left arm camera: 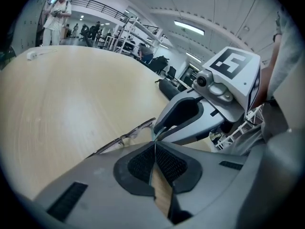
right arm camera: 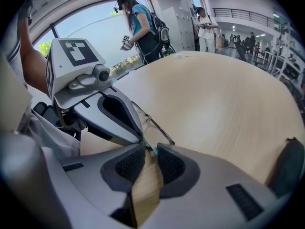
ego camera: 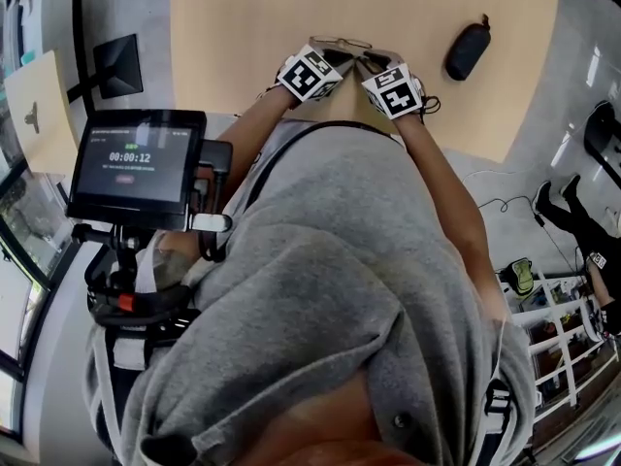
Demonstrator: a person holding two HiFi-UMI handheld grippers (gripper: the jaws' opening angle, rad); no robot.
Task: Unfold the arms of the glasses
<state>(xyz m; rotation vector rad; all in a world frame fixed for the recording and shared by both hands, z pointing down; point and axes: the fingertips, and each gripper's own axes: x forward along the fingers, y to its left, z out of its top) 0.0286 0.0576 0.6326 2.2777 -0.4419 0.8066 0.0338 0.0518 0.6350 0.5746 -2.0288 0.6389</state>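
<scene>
Far left of the head view: screen (ego camera: 136, 158) on a stand beside the person, timer showing on it. Person in grey top (ego camera: 340, 260), both forearms reaching out to the near edge of the light wood counter (ego camera: 291, 8).

Left gripper (left arm camera: 154, 146): fingers (left arm camera: 142, 163) pressed together at the tips, with only a sliver of gap further back. A thin strip pokes out right at the tips and looks like an arm end of the glasses (left arm camera: 126, 137), so it reads as pinched on them. Hard to be sure, the strip is very thin.

The glasses are on the counter near its front edge, thin wire frame with clear lenses, between and just ahead of the two grippers. In the left gripper view the frame runs off to the left of the fingertips. In the right gripper view it runs up and away from them.

Right gripper (right arm camera: 150, 149): fingers (right arm camera: 171, 165) nearly together, narrow slot at the tips, and a thin teal arm tip of the glasses is clamped in that slot. The two grippers' fingertips sit tip to tip, almost touching, marker cubes side by side.

Right side: dark oval case (ego camera: 468, 51) lying on the counter, well apart from the glasses, nothing touching it. People standing in the background beyond the counter.
</scene>
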